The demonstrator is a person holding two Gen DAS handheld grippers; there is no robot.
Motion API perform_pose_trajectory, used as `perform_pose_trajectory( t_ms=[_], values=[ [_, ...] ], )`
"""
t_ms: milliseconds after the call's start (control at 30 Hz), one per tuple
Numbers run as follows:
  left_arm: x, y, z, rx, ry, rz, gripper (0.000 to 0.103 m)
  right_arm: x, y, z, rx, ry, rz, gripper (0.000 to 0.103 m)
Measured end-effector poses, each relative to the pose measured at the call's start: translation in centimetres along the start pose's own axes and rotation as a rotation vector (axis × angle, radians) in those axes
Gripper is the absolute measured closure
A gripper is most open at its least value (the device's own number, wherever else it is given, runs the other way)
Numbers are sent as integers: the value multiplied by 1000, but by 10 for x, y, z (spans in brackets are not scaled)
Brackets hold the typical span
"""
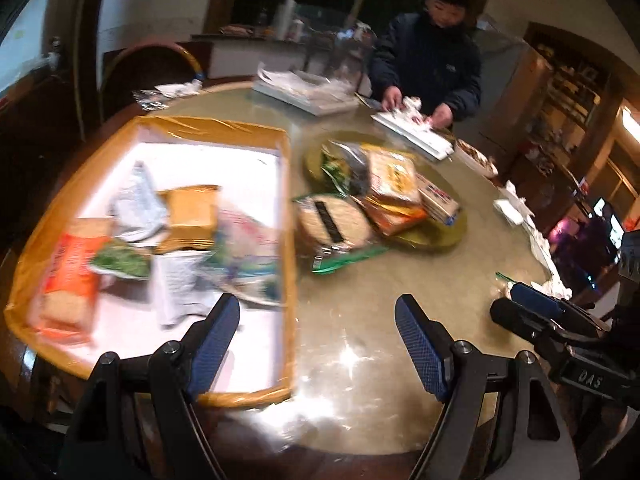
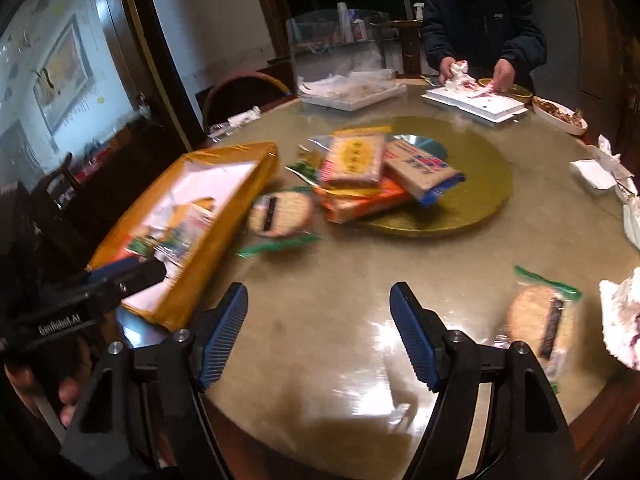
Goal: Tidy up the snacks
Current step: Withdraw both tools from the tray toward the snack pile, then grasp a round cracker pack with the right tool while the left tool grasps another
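Note:
A yellow-rimmed tray (image 1: 290,200) (image 2: 224,236) lies on the left of the round table and holds several snack packs, blurred in the left wrist view. A pile of snack packs (image 1: 392,184) (image 2: 360,168) rests on the green turntable (image 2: 472,184), with a round rice-cracker pack (image 1: 336,224) (image 2: 280,214) beside it. Another round cracker pack (image 2: 540,324) lies near the table's right edge. My left gripper (image 1: 318,316) is open over the tray's right rim, holding nothing. My right gripper (image 2: 318,308) is open above bare tabletop. Each gripper shows at the edge of the other's view.
A person in a dark jacket (image 2: 480,20) stands at the far side, handling something on a white board (image 2: 476,104). A clear container on a white tray (image 2: 344,92), a dish of food (image 2: 560,116), crumpled tissues (image 2: 600,164) and a chair (image 2: 244,92) surround the table.

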State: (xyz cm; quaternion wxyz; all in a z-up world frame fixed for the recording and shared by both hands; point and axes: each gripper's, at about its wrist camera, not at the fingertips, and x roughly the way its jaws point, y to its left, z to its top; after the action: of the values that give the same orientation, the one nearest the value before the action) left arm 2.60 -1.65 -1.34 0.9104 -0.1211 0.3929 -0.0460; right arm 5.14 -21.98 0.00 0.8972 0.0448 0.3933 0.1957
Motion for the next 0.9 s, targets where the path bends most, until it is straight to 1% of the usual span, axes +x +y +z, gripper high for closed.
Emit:
perform_pose_trajectory(
  t_ms=[67, 133, 200, 267, 367, 433, 500, 533, 600, 633, 700, 733, 767, 833, 900],
  values=[
    [13, -11, 5, 17, 28, -18, 23, 1, -12, -2, 4, 10, 3, 29],
    [30, -21, 12, 34, 56, -15, 22, -2, -28, -5, 17, 11, -21, 29],
    [43, -30, 22, 65, 45, 46, 21, -9, -54, -9, 64, 5, -66, 29],
    [57, -35, 30, 73, 74, 41, 21, -16, -79, -12, 113, -3, -135, 29],
    [67, -47, 38, 101, 82, 36, 21, -21, -119, -16, 178, 0, -290, 28],
    [73, -54, 39, 117, 96, 12, 21, -18, -138, -18, 225, 16, -322, 28],
    [83, -58, 38, 124, 140, -8, 21, -11, -154, -21, 274, 44, -327, 28],
    [88, -59, 37, 132, 151, -4, 21, -6, -158, -22, 292, 60, -331, 28],
    [99, -58, 35, 153, 176, 21, 21, 3, -160, -22, 302, 74, -312, 28],
    [104, -54, 35, 144, 193, 35, 21, 7, -158, -21, 301, 78, -299, 28],
    [103, -50, 37, 147, 168, 69, 21, 15, -152, -19, 289, 88, -300, 25],
    [104, -46, 39, 139, 170, 85, 21, 19, -148, -17, 284, 87, -307, 24],
    [103, -43, 41, 137, 164, 87, 21, 21, -145, -16, 283, 86, -304, 24],
    [102, -37, 45, 121, 184, 67, 21, 26, -138, -14, 282, 86, -289, 23],
    [101, -30, 49, 79, 183, 69, 21, 32, -131, -14, 271, 94, -289, 22]
  ],
)
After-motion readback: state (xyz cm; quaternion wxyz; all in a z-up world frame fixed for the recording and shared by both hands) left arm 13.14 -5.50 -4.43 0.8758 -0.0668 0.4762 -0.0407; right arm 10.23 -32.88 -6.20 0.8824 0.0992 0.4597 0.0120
